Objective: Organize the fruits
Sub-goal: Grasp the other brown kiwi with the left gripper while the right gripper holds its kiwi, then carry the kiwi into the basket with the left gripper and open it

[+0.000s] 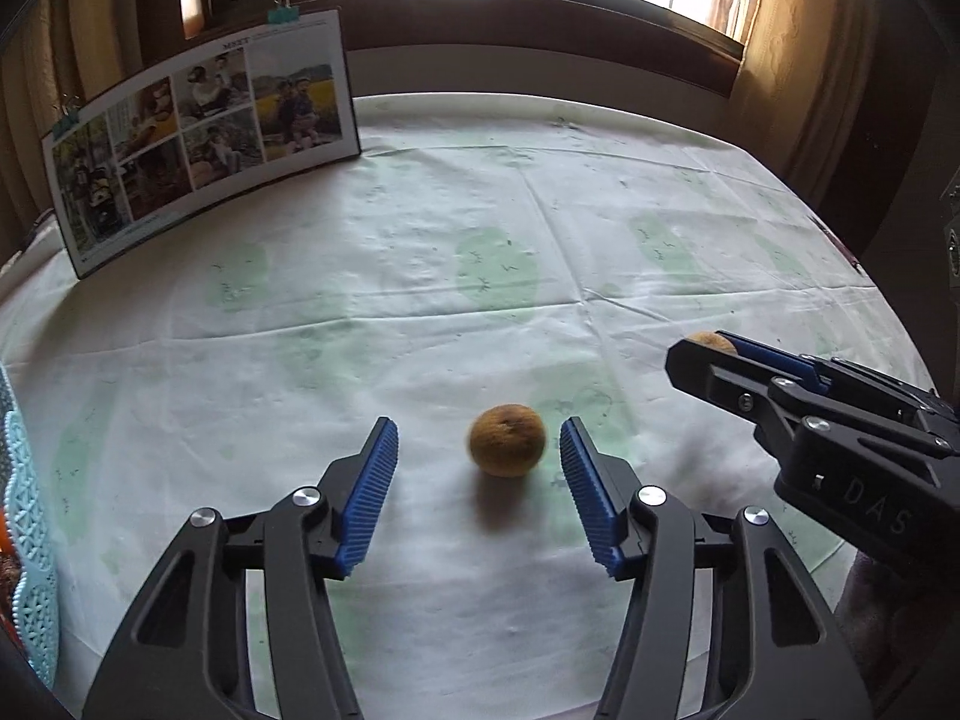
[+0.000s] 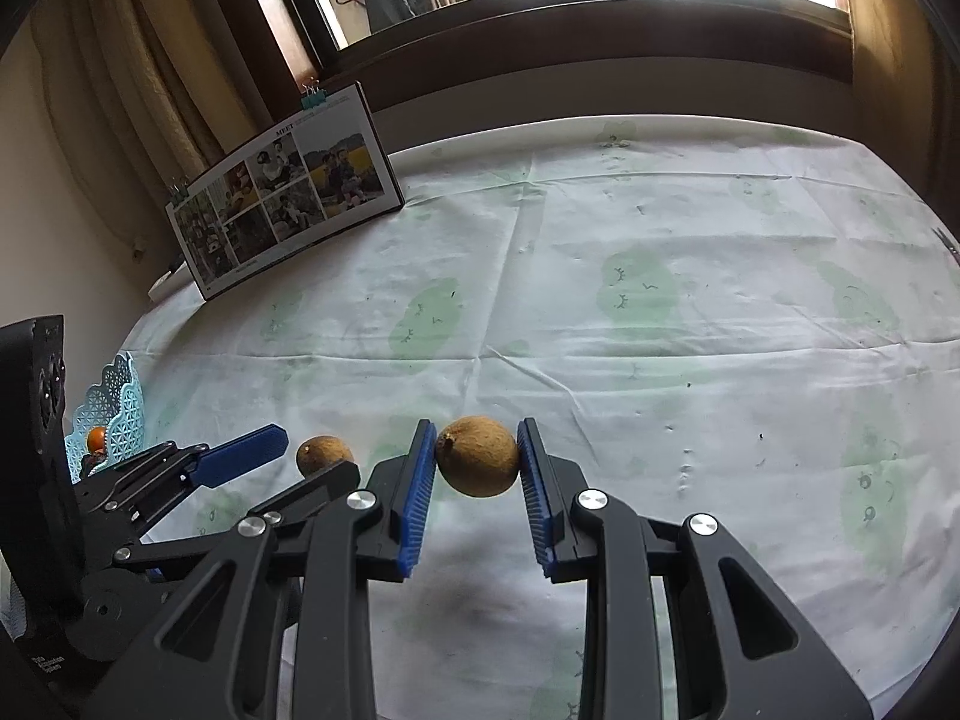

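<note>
Left hand-held gripper (image 1: 479, 450) wide open, blue ribbed pads (image 1: 372, 492) on both sides of a brown fruit (image 1: 507, 441) lying on the bench (image 1: 420, 240); fruit sits nearer the right pad, neither pad touching it. Fruit round, rough brown skin, casting a shadow on the cloth just near of it.

Right hand-held gripper (image 2: 477, 456) clamped on a second brown fruit (image 2: 477, 464), pinched between the pad tips, both pads touching its sides. Fruit looks lifted off the bench, dark shadow on the cloth below and nearer. In the left wrist view this gripper comes in from the right edge, only a sliver of its fruit visible past the tip.

In the right wrist view the left gripper shows at the left, jaws apart around the first fruit, partly hidden behind one black finger.

Bench covered by a white cloth (image 2: 660, 330) with pale green patches and fold creases. Light blue lattice basket (image 2: 111, 414) at the left edge of the bench, an orange fruit (image 2: 96, 439) inside; rest of its contents cannot tell. Photo board (image 1: 198, 138) with a grid of pictures stands upright at the far left, binder clips on its top edge. Window and curtains beyond the far edge
</note>
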A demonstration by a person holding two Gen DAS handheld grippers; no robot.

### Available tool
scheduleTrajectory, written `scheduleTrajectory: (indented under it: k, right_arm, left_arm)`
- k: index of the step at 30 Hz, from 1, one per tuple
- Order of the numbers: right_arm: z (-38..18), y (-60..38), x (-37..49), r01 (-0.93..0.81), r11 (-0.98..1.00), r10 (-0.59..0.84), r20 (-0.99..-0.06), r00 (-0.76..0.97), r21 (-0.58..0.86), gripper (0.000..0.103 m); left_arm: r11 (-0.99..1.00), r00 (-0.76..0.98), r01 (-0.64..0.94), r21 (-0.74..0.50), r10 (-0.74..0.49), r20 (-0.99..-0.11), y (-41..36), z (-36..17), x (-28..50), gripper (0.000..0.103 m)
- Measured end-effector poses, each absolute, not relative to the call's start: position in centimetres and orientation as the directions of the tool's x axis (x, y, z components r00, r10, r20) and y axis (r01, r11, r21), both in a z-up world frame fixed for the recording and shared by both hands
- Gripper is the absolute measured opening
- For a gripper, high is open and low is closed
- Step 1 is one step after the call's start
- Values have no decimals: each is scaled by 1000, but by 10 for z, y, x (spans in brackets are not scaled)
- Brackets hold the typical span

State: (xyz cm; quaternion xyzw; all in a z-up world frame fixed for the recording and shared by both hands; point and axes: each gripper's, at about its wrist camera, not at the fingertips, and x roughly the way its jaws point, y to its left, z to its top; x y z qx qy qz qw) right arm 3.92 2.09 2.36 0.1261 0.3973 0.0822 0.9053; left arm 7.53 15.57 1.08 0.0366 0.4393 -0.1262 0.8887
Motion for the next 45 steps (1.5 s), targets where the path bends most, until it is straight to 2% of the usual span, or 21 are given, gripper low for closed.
scheduleTrajectory:
  k: [4,6,8,17,30,39,45]
  right_arm:
    - [24,21,40,-47,954,248,-698,672,295,28]
    - [24,21,40,-49,954,250,-697,672,295,28]
    - [24,21,39,-51,954,251,-696,672,295,28]
    - [26,20,39,-53,953,255,-691,677,299,28]
    - [27,30,34,-88,950,277,-678,681,300,28]
    - [29,40,29,-104,953,277,-676,683,284,28]
    - [32,47,25,-109,952,281,-673,684,287,28]
  left_arm:
    - [961,572,269,-60,-209,-793,153,7,75,47]
    - [959,568,276,-71,-222,-793,154,7,75,34]
    - [957,564,281,-76,-229,-793,154,7,75,28]
    - [962,605,268,-55,-212,-768,157,19,65,28]
    - [998,753,40,58,8,-658,222,66,29,28]
    - [990,783,-130,62,141,-605,291,89,6,28]
    - [973,768,-223,51,208,-606,332,87,7,28]
